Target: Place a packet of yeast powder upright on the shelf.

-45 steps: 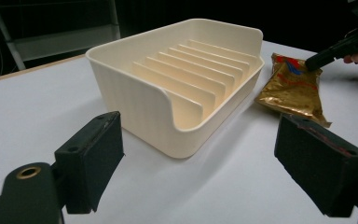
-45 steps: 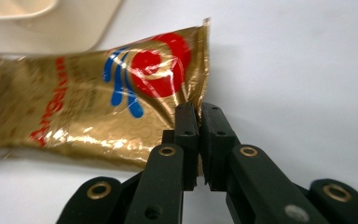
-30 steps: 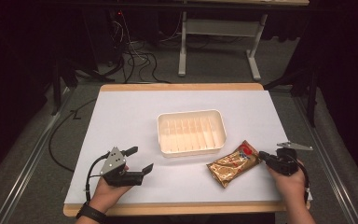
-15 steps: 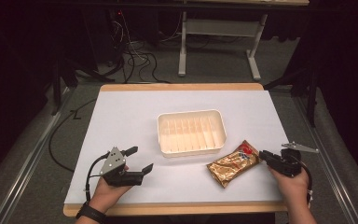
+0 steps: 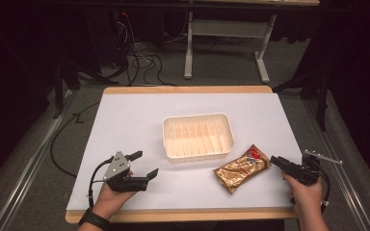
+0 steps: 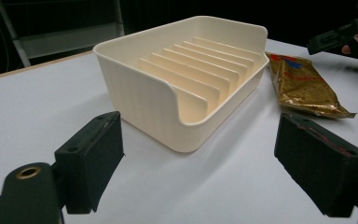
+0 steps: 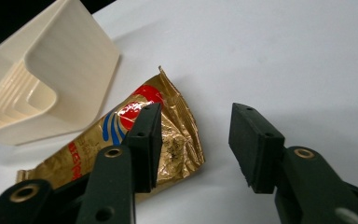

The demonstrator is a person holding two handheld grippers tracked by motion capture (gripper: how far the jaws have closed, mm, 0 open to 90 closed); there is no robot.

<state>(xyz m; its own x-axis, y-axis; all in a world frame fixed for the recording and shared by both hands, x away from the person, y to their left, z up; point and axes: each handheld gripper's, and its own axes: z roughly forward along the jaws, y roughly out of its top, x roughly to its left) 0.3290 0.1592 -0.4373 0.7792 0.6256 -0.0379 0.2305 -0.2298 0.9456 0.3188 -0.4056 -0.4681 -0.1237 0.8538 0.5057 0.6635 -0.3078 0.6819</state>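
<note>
A gold snack packet (image 5: 242,168) with red and blue print lies flat on the white table, just right of the front corner of a cream ribbed tray (image 5: 197,136). My right gripper (image 5: 273,160) is open at the packet's right end. In the right gripper view one jaw hovers over the packet (image 7: 88,144) and the other over bare table, the gripper (image 7: 196,144) holding nothing. My left gripper (image 5: 145,163) stands open at the front left, empty. It faces the tray (image 6: 186,79), with the packet (image 6: 303,86) beyond it.
White table surface (image 5: 125,120) stretches to the left of the tray and behind it. The wooden table edge (image 5: 183,214) runs along the front. Cables and a desk frame (image 5: 221,29) are on the floor beyond the table.
My right gripper has shifted and turned slightly by the packet's end. The packet, the tray and the left gripper have stayed where they were.
</note>
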